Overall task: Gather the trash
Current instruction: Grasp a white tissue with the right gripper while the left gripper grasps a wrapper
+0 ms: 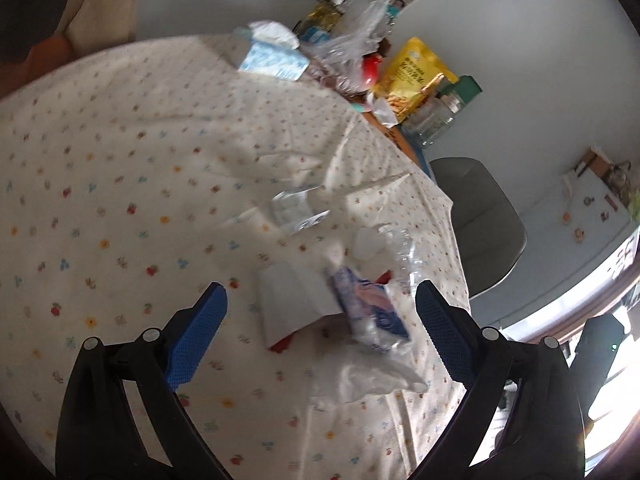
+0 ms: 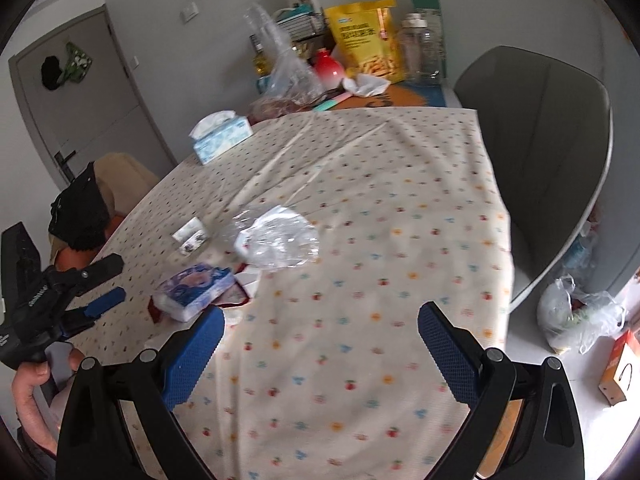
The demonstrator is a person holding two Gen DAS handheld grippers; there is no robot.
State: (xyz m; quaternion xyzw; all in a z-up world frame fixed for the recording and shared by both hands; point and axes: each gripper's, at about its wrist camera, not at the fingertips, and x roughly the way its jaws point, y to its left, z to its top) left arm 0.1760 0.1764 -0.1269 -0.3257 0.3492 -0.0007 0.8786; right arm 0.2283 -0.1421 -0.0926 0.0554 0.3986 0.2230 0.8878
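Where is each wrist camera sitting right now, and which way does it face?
Left wrist: on the left gripper, low over the table, facing the blue packet and far clutter; only its own open fingers show.
Right wrist: on the right gripper, at the table's near edge, facing across toward the chair and wall; its open fingers, the left gripper and a hand show.
Shared: blue packet, clear wrapper, tissue box, yellow bag.
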